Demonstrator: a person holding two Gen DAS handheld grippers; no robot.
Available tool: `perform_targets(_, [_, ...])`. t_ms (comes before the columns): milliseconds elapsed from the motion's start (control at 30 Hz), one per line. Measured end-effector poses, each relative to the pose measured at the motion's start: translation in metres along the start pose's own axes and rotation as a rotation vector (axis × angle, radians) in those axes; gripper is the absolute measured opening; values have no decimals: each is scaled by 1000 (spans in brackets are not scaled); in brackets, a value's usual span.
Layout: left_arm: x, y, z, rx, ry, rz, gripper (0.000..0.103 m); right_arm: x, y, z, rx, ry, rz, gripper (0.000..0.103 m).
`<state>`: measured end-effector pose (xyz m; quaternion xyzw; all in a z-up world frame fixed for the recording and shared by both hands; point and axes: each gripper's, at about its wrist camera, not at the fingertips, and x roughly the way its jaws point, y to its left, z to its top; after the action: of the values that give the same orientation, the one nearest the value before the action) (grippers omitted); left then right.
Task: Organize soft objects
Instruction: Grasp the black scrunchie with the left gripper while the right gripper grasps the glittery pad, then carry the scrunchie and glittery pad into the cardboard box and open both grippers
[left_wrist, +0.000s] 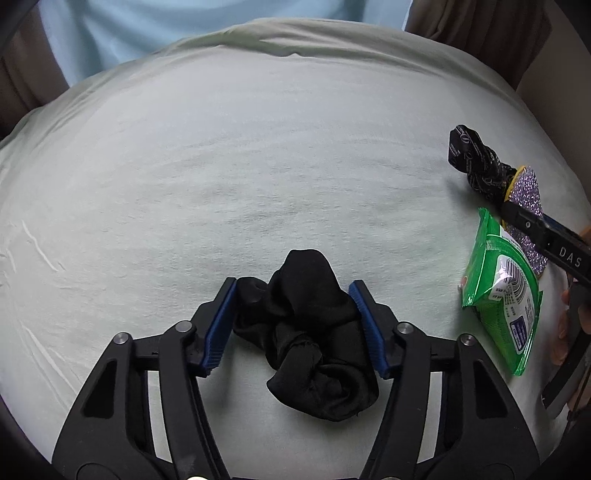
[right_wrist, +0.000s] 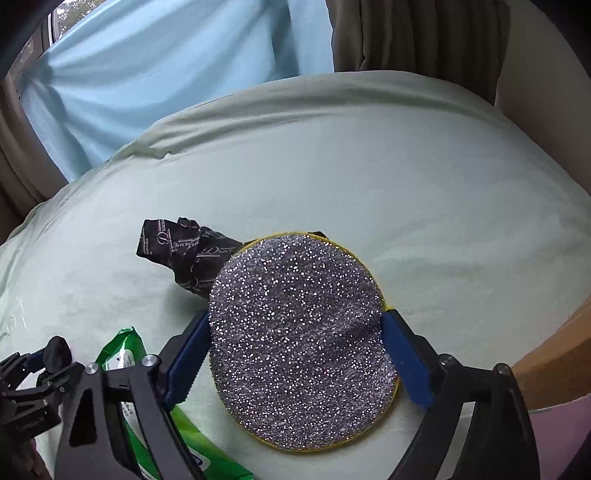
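You have four soft things on the pale green bed sheet. One is a black cloth bundle, and your left gripper has its two blue pads pressed on both sides of it, holding it. One is a round sparkly pad, and your right gripper squeezes it between its two pads. One black printed cloth lies just behind the sparkly pad, touching it. One green packet lies near your right gripper, on its left side.
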<state>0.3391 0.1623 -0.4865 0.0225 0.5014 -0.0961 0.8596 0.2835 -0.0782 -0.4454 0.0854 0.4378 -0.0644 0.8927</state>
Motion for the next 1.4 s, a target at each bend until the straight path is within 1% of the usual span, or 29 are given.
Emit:
perform_targets(67, [0,3,2,-6,8,-7,48,-2,1,-3,-13,5,-13,73])
perform_targets(100, [-1,4,2,-9,9,-8,46,-3,1,-5,-16,8,-16,70])
perform_targets(133, [-1,5,4,-13,12,-12,41,-5,1,-6,-19,12,-17,66])
perform_targets(167, [-2,6,4,-18,14,-13,34,-5,0,-6,-19,17,-16,60])
perform_targets(200, [-4,8,5,-26,18,-17,30,-7,-1,-6,-15,22,-15,57])
perform_targets(233, [-6,11,5,-35,21,-23,25,-10,-2,-6,-7,27,-12,49])
perform_targets(267, [-8,13,5,-46,23,-30,23,-12,-3,-6,1,30,-8,44])
perform_targets(333, [-12,16,5,-60,26,-36,21,-17,-5,-5,33,30,11,38])
perform_targets(400, [-19,17,5,-62,18,-34,20,-25,-5,-5,42,31,15,37])
perform_targets(500, [-37,14,6,-58,-6,-34,20,-42,-2,-3,34,11,24,37])
perform_targets(667, [-81,6,11,-55,-49,-39,20,-86,7,5,9,-29,52,37])
perform_targets(767, [-116,0,17,-59,-68,-48,20,-117,12,10,2,-46,67,37])
perform_targets(967, [-196,-12,28,-63,-101,-55,20,-195,20,27,16,-62,90,37])
perform_targets(1100, [-245,-22,36,-78,-121,-75,20,-246,24,36,11,-64,87,37])
perform_targets(1233, [-283,-44,41,-46,-143,-87,20,-291,13,44,12,-61,82,37])
perform_targets(1400, [-315,-85,44,-21,-163,-101,20,-323,-11,57,27,-77,71,37])
